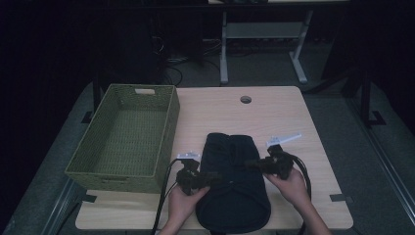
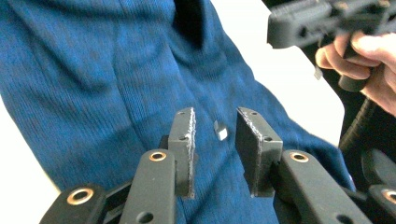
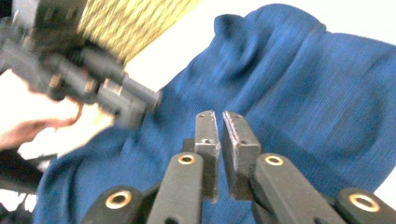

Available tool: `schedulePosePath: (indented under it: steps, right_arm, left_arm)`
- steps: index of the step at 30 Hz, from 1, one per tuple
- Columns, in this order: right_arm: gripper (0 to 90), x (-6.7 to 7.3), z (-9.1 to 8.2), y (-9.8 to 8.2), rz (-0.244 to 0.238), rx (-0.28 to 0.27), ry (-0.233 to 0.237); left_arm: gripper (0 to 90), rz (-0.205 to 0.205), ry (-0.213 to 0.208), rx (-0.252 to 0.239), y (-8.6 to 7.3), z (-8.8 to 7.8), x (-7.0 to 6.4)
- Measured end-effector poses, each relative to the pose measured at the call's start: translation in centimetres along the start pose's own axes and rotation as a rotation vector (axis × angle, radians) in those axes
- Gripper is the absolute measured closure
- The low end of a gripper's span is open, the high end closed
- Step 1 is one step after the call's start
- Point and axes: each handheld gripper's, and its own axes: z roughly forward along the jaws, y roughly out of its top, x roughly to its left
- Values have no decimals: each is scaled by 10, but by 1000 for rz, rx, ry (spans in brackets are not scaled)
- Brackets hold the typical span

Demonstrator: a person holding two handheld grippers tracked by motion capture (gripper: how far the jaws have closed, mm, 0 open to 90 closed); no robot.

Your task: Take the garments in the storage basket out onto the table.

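A dark blue knit garment lies folded on the front middle of the wooden table. My left gripper reaches in from the garment's left edge, its tips over the cloth. In the left gripper view its jaws stand apart above the blue knit, with nothing pinched and a small pale tab on the cloth between them. My right gripper comes in from the garment's right side. Its jaws are shut just above the cloth, with no fabric between them.
A green wicker basket stands with nothing in it on the table's left half, close to the garment; its weave shows in the right gripper view. A round cable hole is at the back. Metal desk legs stand beyond the table.
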Motion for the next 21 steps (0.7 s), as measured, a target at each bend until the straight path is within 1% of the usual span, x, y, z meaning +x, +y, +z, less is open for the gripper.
schedulePosePath:
  steps: [1, 2, 3, 4, 5, 6, 7, 8, 9, 10, 11, 12, 13, 14, 15, 16, 18, 20, 21]
  right_arm:
    - [846, -5, 2, 8, 7, -16, -4]
    - [846, -9, 5, 15, 24, -25, -6]
    - [846, -9, 5, 15, 24, -25, -6]
    - [846, -14, 8, 21, 26, -30, -19]
    - [846, -24, 16, 31, 59, -28, -18]
    - [846, -24, 16, 31, 59, -28, -18]
    - [846, -30, 24, 36, 77, -18, -22]
    - [846, -34, 28, 37, 94, -16, -16]
    - [846, -38, 33, 37, 103, -9, -15]
    - [846, -41, 39, 37, 105, 10, -22]
    - [846, -41, 39, 37, 105, 10, -22]
    - [846, -48, 50, 34, 130, 40, -32]
    - [846, -49, 53, 32, 135, 50, -33]
    - [846, -49, 53, 32, 135, 50, -33]
    - [846, -52, 62, 28, 134, 84, -45]
    - [853, -53, 64, 25, 142, 87, -45]
    - [860, -54, 65, 20, 151, 74, -38]
    - [868, -52, 63, 17, 144, 78, -47]
    - [869, -52, 63, 15, 138, 79, -46]
  left_arm:
    - [679, -3, -3, -1, 4, 2, 2]
    - [679, -2, 5, -6, 7, 4, 3]
    - [679, -2, 5, -6, 7, 4, 3]
    - [679, -9, 10, -12, 9, 6, 4]
    - [680, -18, 11, -9, 12, 9, 7]
    - [680, -26, 13, -5, 13, 11, 8]
    - [685, -42, 17, 8, 14, 16, 13]
    - [686, -51, 20, 20, 14, 19, 15]
    - [685, -56, 22, 29, 14, 21, 16]
    - [683, -56, 22, 29, 14, 21, 16]
    - [683, -61, 23, 48, 13, 23, 17]
    - [666, -63, 20, 78, 10, 26, 20]
    - [664, -63, 20, 78, 10, 26, 20]
    - [664, -64, 16, 79, 8, 27, 20]
    - [663, -70, 7, 74, 7, 26, 21]
    - [663, -70, 7, 74, 7, 26, 21]
    - [666, -64, 10, 80, 5, 25, 20]
    - [668, -63, 10, 82, 3, 24, 19]
    - [670, -52, 11, 83, 0, 23, 16]
